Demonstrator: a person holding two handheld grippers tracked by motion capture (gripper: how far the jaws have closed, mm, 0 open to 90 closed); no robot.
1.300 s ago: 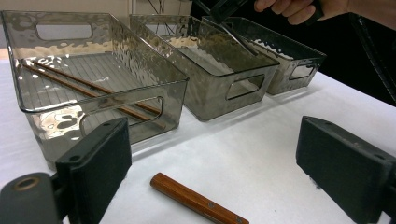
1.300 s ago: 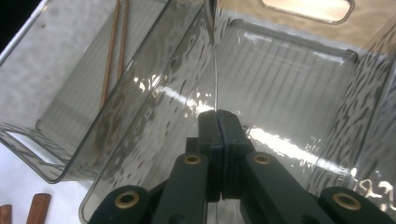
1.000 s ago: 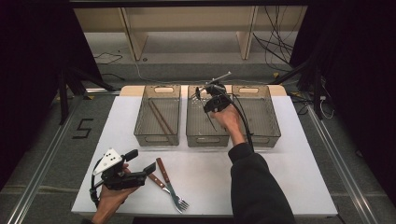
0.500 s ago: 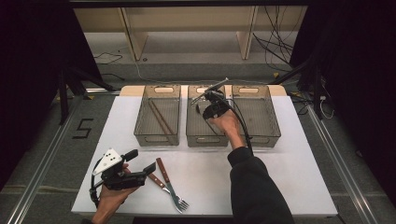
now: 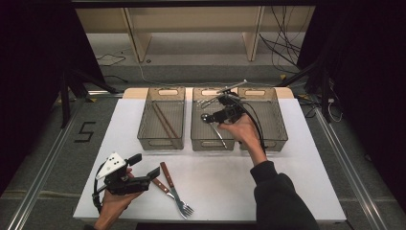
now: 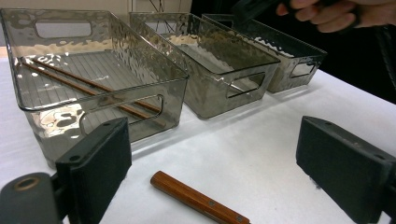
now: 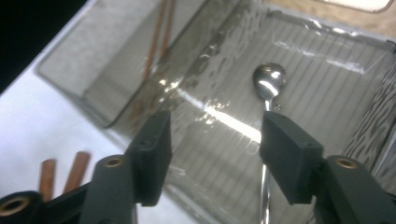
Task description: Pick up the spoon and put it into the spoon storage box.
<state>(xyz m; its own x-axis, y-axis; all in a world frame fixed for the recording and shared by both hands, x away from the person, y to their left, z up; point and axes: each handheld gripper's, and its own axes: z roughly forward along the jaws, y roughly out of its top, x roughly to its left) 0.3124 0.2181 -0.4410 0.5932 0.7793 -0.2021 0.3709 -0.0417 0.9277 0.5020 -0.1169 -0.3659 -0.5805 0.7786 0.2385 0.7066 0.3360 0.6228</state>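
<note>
A metal spoon (image 5: 220, 139) (image 7: 269, 78) lies in the middle clear grey bin (image 5: 198, 140). My right gripper (image 5: 212, 117) (image 7: 215, 135) hovers over that bin, open, with the spoon below the gap between its jaws. Near the table's front left, my left gripper (image 5: 144, 166) (image 6: 210, 154) is open and holds nothing. A wooden-handled fork (image 5: 178, 199) and a second wooden-handled utensil (image 5: 161, 186) lie just right of it. One wooden handle (image 6: 196, 201) lies on the table between the left jaws.
Two chopsticks (image 5: 165, 123) (image 6: 88, 86) rest in the left bin (image 5: 143, 134). A third bin (image 5: 280, 129) stands right of the middle one. Beyond the white table (image 5: 287, 191) are dark floor, cables and shelving.
My right hand has drawn back from the far end of the middle bin toward its near half. The left gripper has not moved.
</note>
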